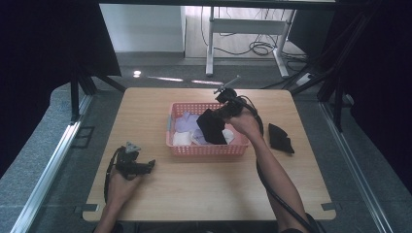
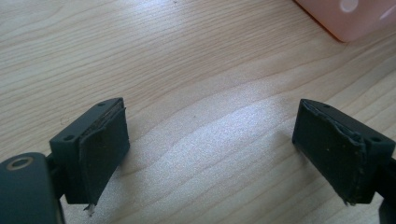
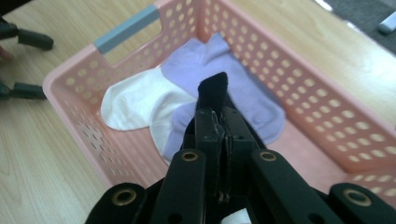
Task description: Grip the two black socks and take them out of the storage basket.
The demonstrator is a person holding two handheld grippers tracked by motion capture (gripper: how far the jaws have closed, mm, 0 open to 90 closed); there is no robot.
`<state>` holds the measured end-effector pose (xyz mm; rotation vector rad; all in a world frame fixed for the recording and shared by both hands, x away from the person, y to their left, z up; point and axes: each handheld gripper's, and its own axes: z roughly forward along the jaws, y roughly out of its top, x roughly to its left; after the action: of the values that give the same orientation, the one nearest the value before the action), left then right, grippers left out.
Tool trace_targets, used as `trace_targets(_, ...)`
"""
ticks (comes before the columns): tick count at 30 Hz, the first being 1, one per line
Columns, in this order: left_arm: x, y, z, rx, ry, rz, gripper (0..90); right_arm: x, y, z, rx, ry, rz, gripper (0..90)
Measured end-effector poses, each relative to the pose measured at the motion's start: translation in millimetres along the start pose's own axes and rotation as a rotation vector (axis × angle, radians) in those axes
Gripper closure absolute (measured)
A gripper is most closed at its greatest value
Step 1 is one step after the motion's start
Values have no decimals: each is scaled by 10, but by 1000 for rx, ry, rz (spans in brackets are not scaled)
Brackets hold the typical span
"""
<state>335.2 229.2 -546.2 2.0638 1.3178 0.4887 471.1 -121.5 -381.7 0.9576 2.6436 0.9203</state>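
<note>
A pink perforated basket [image 1: 206, 150] stands at the table's middle, and its corner [image 2: 355, 18] shows in the left gripper view. My right gripper [image 1: 217, 114] hangs over it, shut on a black sock [image 1: 211, 127] that dangles into the basket. In the right gripper view the jaws [image 3: 219, 114] pinch that black sock [image 3: 213, 88] above a purple sock [image 3: 243, 88] and a white sock [image 3: 133, 105]. My left gripper [image 1: 151, 165] rests on the table left of the basket, open with bare wood between its pads [image 2: 210, 140].
A second black sock [image 1: 280, 138] lies on the table right of the basket. Purple socks [image 1: 187, 124] and a white sock [image 1: 182, 139] lie inside it. The left gripper [image 3: 35, 65] shows beyond the basket's grey-handled end [image 3: 126, 29]. Bare wood runs along the near side.
</note>
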Motion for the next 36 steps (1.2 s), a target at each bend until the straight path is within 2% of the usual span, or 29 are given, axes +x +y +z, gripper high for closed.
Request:
trace_targets(9,0,0,1,-2,-1,-1,104,-48,152,-349,-68,-28,4,883)
trace_targets(23,1,1,1,0,-1,-1,104,-72,332,-733,-136,-63,-2,884)
trace_targets(32,1,1,-2,4,-2,0,104,-121,335,-969,-162,-83,8,884)
trace_targets(36,0,1,-3,5,-3,-1,104,-176,286,-1147,-177,-107,26,884)
